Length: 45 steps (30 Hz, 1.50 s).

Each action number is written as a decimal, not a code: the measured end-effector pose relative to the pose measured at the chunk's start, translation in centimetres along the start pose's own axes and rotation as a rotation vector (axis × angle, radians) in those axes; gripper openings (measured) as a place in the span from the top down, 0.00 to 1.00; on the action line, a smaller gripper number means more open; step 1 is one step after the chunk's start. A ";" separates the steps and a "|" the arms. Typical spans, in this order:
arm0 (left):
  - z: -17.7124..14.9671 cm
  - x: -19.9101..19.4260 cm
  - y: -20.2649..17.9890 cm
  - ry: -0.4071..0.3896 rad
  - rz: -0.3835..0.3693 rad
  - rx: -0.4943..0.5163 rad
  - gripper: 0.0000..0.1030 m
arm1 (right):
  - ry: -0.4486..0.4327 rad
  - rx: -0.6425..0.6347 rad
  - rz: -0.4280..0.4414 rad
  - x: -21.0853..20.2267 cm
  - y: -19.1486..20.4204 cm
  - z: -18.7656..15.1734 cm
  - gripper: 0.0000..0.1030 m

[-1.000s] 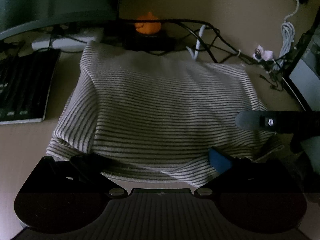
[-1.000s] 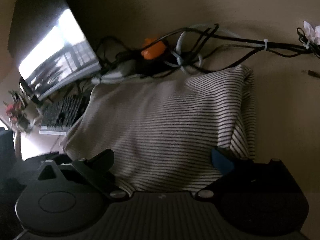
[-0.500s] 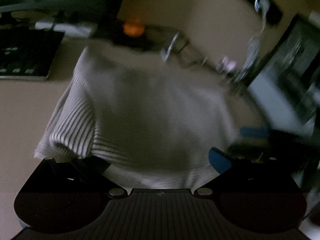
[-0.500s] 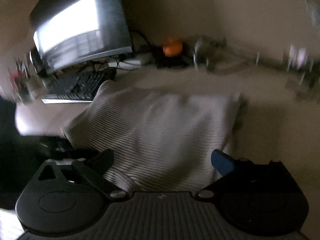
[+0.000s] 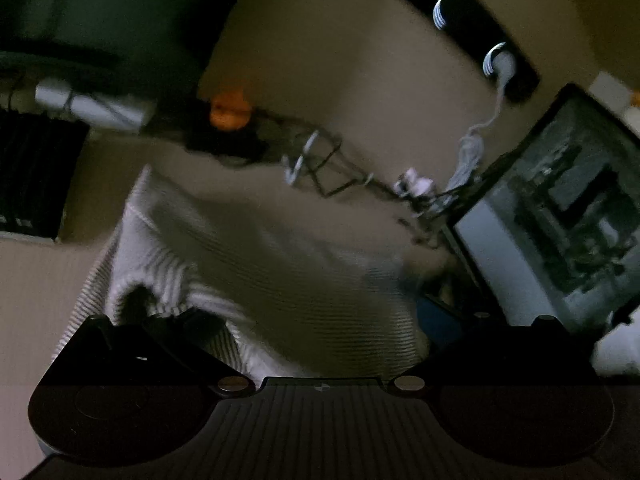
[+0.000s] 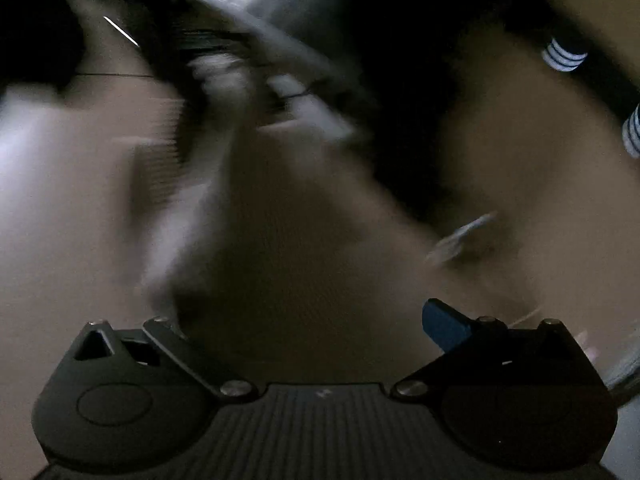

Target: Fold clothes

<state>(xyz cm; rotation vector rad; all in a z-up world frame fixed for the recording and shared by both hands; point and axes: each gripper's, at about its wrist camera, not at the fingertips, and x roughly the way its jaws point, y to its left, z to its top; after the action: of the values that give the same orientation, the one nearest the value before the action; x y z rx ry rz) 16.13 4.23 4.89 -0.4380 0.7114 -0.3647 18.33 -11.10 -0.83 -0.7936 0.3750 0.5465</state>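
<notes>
A: Entry one, left tongs: both fingers spread wide, nothing pinched between them; striped garment lies just ahead on the surface. Entry two, right tongs: I read its fingers as spread apart as well, gripping nothing, though that view is smeared.

B: Where does the garment sit?

A: On the surface as a compact bundle, layers doubled at its left edge. It could be a finished fold or a half-made one; I cannot settle which.

B: Hazards?

A: Both views are blurred, so I judge the tongs are swinging fast. A finger could snag the doubled edge and drag layers apart. The cable tangle lies just behind the garment; a sweep there could hook it.

B: Counts?

A: Tongs, two. Garment, one. Orange object, one. Keyboard, one. Screen, one at right.
</notes>
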 end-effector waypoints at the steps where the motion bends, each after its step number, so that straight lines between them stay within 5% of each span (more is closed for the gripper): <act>1: 0.2 -0.1 0.0 -0.003 -0.004 0.001 0.00 | -0.026 0.040 -0.072 0.6 -2.6 0.7 0.00; 6: 0.3 1.3 1.6 0.013 0.024 -0.023 0.00 | 0.020 0.510 -0.300 3.9 -14.7 2.1 0.00; 17: 0.5 10.3 3.2 0.113 0.097 0.007 0.00 | 0.266 0.565 -0.095 8.0 -14.8 -4.8 0.00; 24: -1.1 10.6 2.8 0.144 0.129 0.047 0.00 | 0.255 0.666 0.061 7.8 -14.3 -6.6 0.00; 33: -6.0 5.3 0.6 0.239 0.212 0.084 0.00 | 0.244 0.580 0.336 3.2 -9.0 -5.9 0.00; 36: -4.8 4.0 -0.5 0.177 0.164 0.067 0.00 | 0.249 0.416 0.486 -0.6 -4.9 -6.1 0.00; 39: -3.5 2.7 -1.6 0.115 0.116 0.051 0.00 | 0.224 0.259 0.521 -3.4 -2.9 -5.9 0.00; 42: -2.3 1.4 -2.7 0.053 0.068 0.035 0.00 | 0.157 0.193 0.323 -3.7 -4.7 -4.3 0.00; 45: -1.0 0.1 -3.8 -0.009 0.020 0.018 0.00 | 0.103 0.363 -0.008 -3.2 -9.3 -2.3 0.00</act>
<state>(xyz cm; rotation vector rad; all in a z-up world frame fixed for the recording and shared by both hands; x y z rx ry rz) 14.89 0.68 6.05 -0.4145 0.7031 -0.3497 20.98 -19.20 4.53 -0.4729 0.5479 0.4150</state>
